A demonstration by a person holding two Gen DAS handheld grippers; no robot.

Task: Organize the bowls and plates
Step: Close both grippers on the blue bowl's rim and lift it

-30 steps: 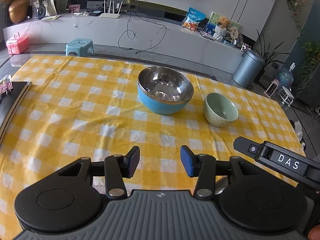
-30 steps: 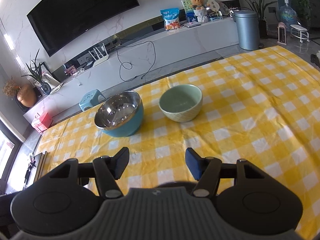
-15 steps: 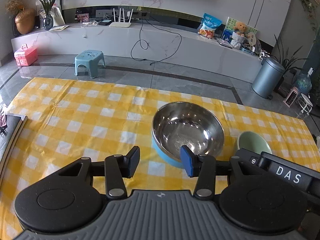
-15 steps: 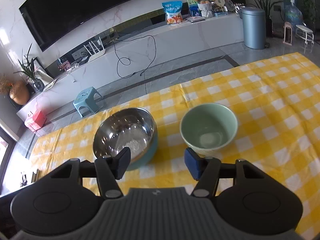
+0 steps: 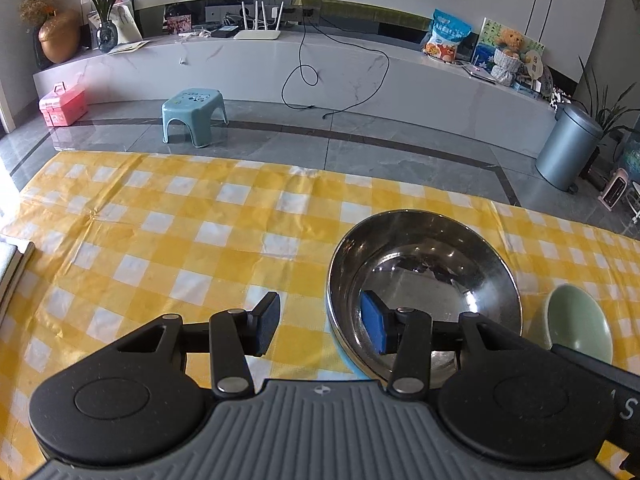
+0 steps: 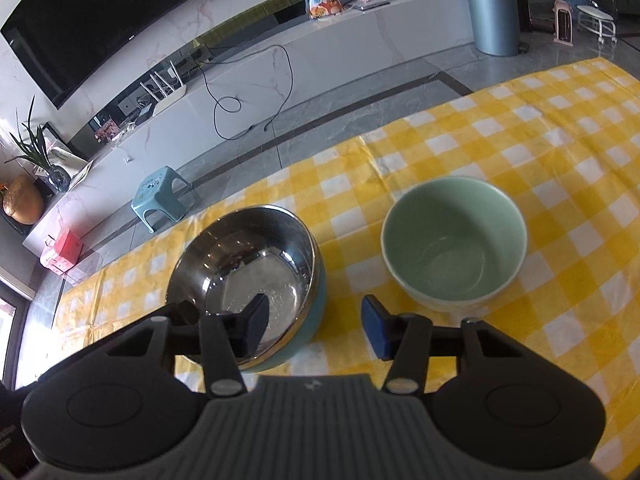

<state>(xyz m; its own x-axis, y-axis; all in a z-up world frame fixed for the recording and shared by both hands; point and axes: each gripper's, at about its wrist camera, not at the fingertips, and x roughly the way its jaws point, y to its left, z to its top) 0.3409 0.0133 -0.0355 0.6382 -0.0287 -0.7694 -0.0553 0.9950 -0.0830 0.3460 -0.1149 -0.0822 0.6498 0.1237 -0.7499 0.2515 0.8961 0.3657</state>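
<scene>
A yellow-and-white checked tablecloth (image 5: 168, 236), slightly creased and glossy, covers the table in front of me. On it sits the steel bowl (image 5: 424, 276), round, mirror-bright inside with a blue outer shell. Just beside it, apart, stands the smaller green bowl (image 6: 454, 240), matte glazed and deep. My left gripper (image 5: 320, 322) is spread wide, its right pad over the steel bowl's rim. My right gripper (image 6: 314, 326) is also released, holding nothing, low between both bowls.
</scene>
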